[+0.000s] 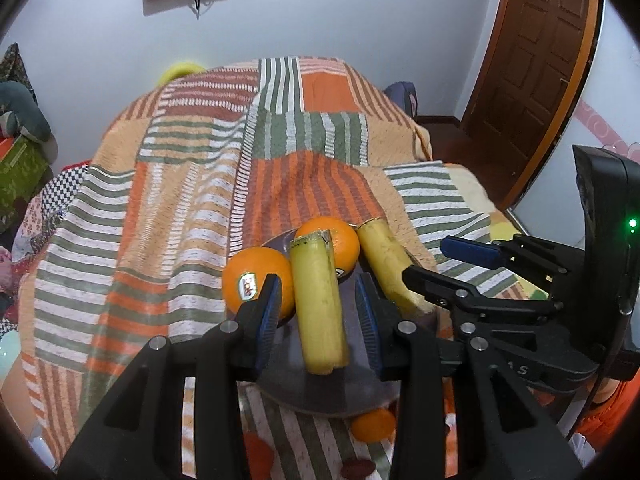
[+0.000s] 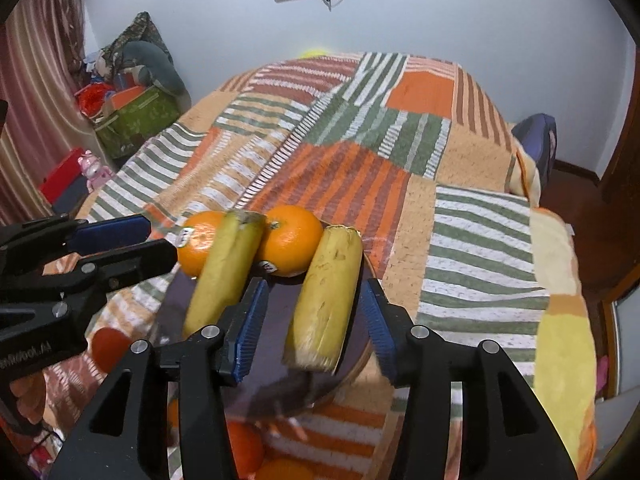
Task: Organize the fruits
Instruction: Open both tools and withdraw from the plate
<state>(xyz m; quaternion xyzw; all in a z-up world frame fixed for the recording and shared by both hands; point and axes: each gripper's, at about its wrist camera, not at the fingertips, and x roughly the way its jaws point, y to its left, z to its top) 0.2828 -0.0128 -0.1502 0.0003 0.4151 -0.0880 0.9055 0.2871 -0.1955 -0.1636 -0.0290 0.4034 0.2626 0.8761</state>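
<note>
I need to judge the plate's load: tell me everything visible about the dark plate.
The dark plate is round, greyish-purple with a paler rim, lying flat on the striped blanket. Two oranges and two cut banana pieces rest on it, alternating, towards its far side. Both grippers straddle a banana piece without visible contact.

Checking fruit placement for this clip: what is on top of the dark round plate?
On the plate lie two bananas side by side, with two oranges at its far edge. Both grippers straddle a banana without gripping. The fruit hides much of the plate's surface.
</note>
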